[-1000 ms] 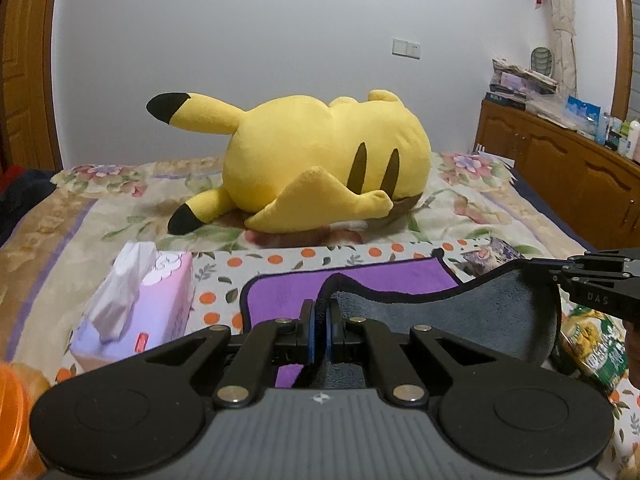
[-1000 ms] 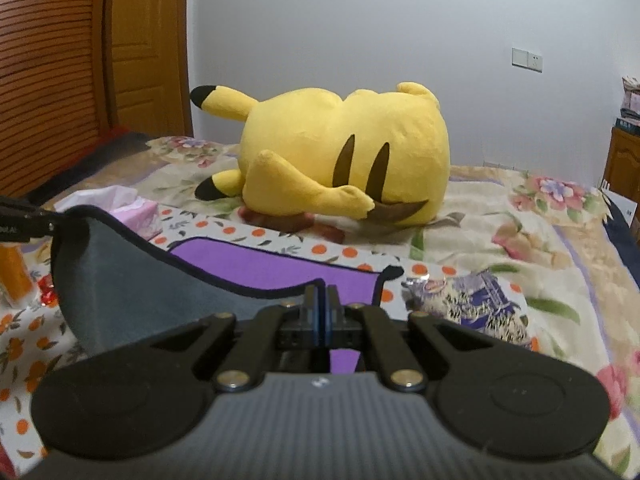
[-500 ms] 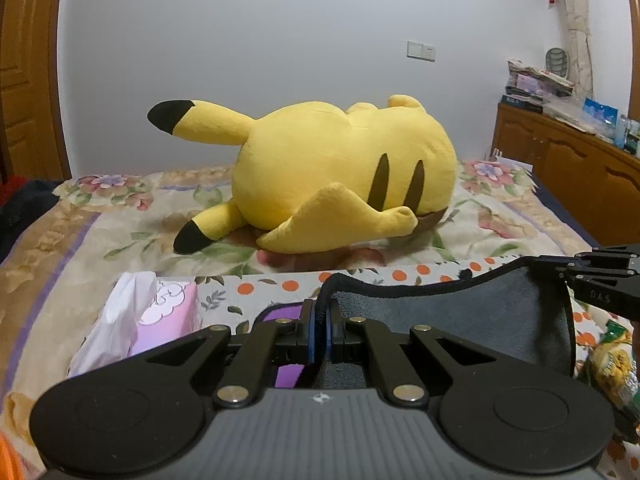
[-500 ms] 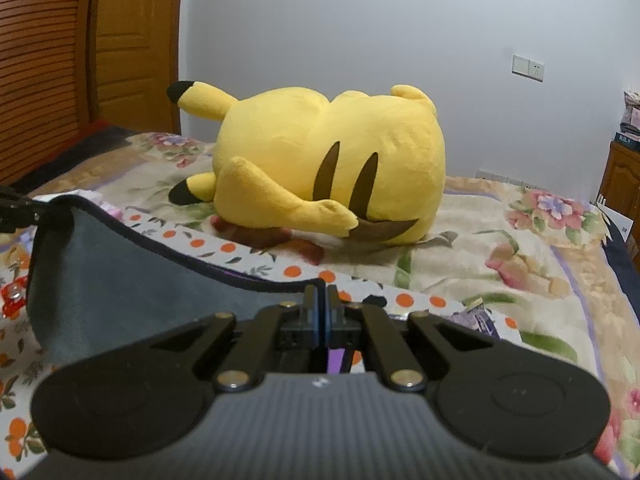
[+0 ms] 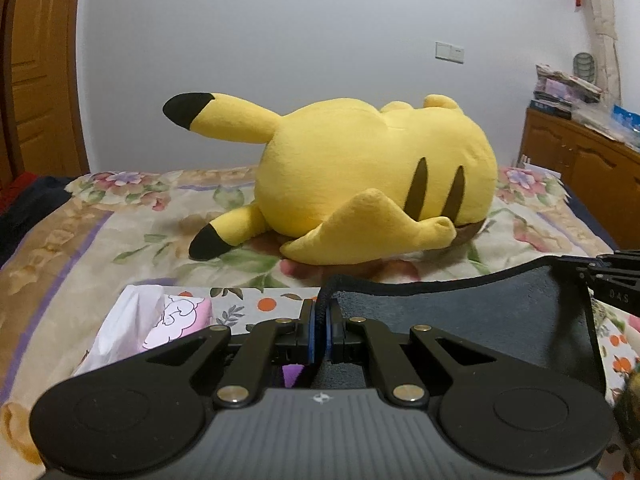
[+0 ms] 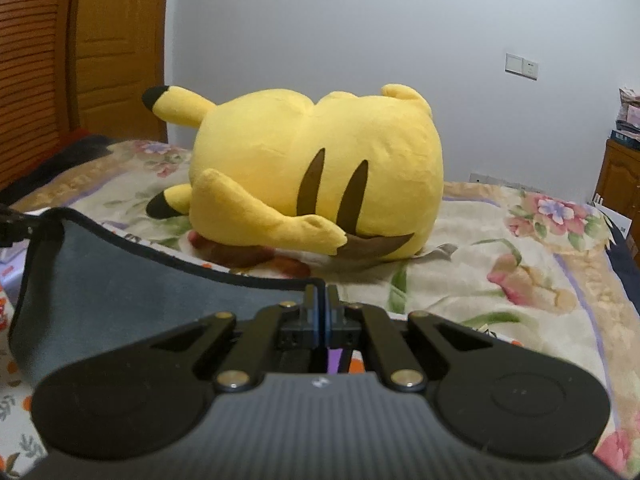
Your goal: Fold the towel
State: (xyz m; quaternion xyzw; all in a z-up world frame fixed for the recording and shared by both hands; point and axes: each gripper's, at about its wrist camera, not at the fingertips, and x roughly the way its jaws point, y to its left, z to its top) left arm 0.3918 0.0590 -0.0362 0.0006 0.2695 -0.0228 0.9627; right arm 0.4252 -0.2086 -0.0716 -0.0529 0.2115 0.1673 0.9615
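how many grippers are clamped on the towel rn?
2. The left gripper pinches the towel at its left top corner; the right gripper pinches the right top corner. The towel's edge hangs between them, lifted off the bed.

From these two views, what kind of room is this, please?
Most likely a bedroom at home. A bed with a flowered bedspread fills the views, a big yellow plush toy lies on it, and a wooden cabinet piled with papers stands along the wall.
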